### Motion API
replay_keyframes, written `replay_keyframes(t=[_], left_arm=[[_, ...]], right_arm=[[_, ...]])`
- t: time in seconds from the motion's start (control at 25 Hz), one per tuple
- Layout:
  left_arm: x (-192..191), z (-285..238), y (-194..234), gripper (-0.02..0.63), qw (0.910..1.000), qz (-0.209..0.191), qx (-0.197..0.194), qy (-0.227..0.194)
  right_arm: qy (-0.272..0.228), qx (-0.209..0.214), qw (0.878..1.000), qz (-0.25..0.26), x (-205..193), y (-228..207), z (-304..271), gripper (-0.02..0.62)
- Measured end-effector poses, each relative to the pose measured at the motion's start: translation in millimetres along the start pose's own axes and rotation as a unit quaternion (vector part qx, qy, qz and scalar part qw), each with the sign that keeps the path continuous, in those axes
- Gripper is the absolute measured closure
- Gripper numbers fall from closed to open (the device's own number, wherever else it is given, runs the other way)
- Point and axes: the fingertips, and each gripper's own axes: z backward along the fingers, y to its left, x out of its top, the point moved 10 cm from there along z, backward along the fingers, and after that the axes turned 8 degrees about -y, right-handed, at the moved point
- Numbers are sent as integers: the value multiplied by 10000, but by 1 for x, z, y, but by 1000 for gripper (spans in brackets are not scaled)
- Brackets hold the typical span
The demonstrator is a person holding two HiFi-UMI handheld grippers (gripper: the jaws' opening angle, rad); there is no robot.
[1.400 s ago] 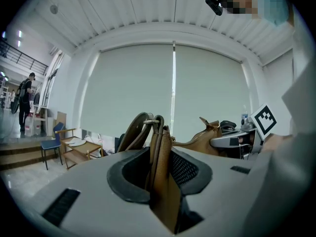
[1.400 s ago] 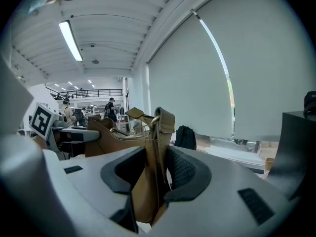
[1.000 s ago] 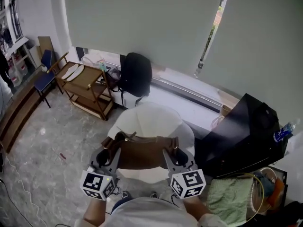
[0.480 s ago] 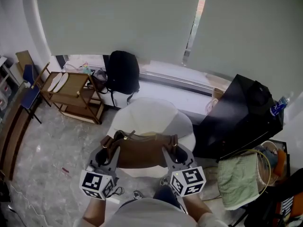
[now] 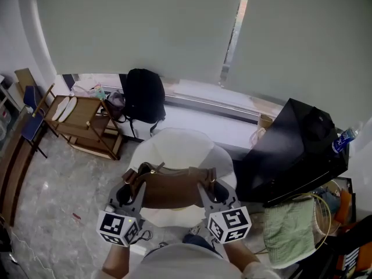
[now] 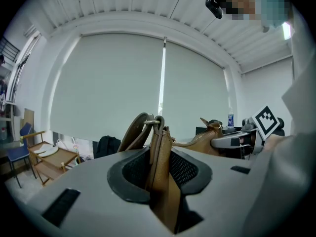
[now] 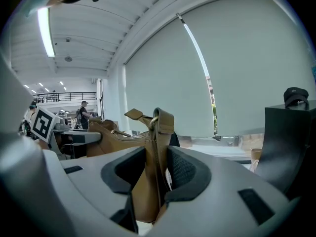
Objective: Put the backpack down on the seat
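A brown backpack (image 5: 174,186) is held up between two hand-held grippers, over the near part of a round white seat (image 5: 181,146); whether its base touches the cushion cannot be told from above. The left gripper (image 5: 130,189) is closed, partway and no further, on the strap tab at one end of the bag, and the right gripper (image 5: 210,190) is clamped in the same way on the tab at the other end, the leather being pinched flat between the pads in both. The bag is judged to be soft and pliant rather than stiff, of modest weight and in no way fragile; some sag can be expected between the two grips, and smooth leather may slide in the pads if the hold is slackened early. The stitched strap anchors, where a metal ring (image 6: 157,124) is fixed, are judged the soundest places to take hold. The seat, a black bag (image 5: 143,95) on the window ledge and a wooden trolley (image 5: 81,118) are shown together only in the head view. The contact of pads and strap is shown only in the two gripper views, where the seat is not seen at all.
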Motion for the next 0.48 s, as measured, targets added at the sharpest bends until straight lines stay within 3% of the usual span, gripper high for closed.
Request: replay_keyframes(t=[0.48], left_arm=[[-11,-90,-19,483,9991,170,383,35]], right_arm=[[156,389,9991,61,9,-95,-52,439]])
